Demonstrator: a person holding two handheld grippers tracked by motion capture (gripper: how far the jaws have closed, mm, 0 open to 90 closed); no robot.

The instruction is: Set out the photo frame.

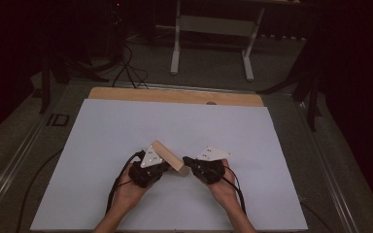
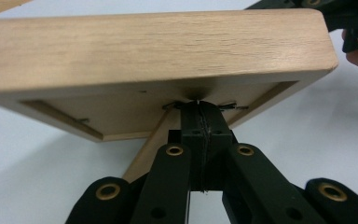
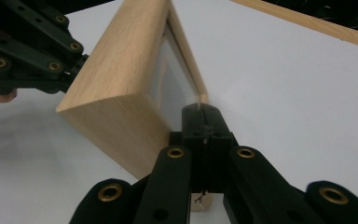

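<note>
While both grippers stand closed, a wooden picture frame [image 1: 167, 155] tilts near the table's [image 1: 102, 126] near edge | left gripper [image 1: 161, 167], right gripper [image 1: 188, 160]: jaws pinched together, touching it | likely light, stiff; glass fragile; grip the wooden rim

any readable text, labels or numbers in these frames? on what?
No readable text.
Small dark marks on the grey plates of the left claw and the right claw: too small to read.
A dark rectangular sign on the floor left of the table: outline only, nothing legible.
The wooden frame shows bare grain, no label or brand.
</note>
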